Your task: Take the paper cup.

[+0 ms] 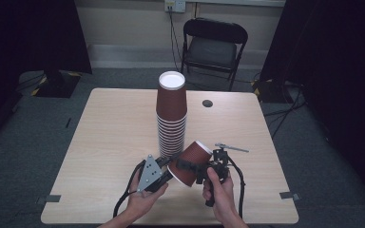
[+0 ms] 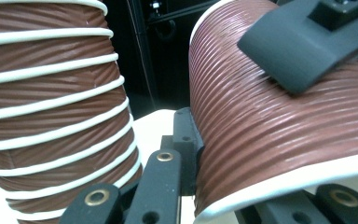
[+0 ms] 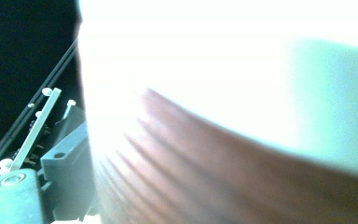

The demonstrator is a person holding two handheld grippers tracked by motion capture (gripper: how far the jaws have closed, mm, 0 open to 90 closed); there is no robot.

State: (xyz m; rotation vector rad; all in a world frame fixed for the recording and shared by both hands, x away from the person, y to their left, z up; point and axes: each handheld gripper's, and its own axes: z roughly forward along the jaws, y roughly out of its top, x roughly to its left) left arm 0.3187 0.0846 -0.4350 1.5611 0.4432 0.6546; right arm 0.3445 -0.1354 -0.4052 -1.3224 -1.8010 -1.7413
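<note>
A brown ribbed paper cup (image 1: 197,154) with a white rim hangs tilted over the table's front, base pointing up and away. My left gripper (image 1: 171,172) is shut on its wall at the rim; in the left gripper view one pad (image 2: 185,135) presses the outside of the cup (image 2: 270,126), and the other is hidden. My right gripper (image 1: 190,166) stands wide around the cup's body, one jaw lying across its side; I cannot see the pads pressing. The cup (image 3: 214,163) is blurred and close in the right gripper view. A tall stack of upturned cups (image 1: 171,114) (image 2: 51,116) stands just behind.
The wooden table (image 1: 114,142) has a round cable hole (image 1: 207,103) at the back right. A black folding chair (image 1: 214,45) stands beyond the far edge. Black curtains hang at both sides. Both hands are near the table's front edge.
</note>
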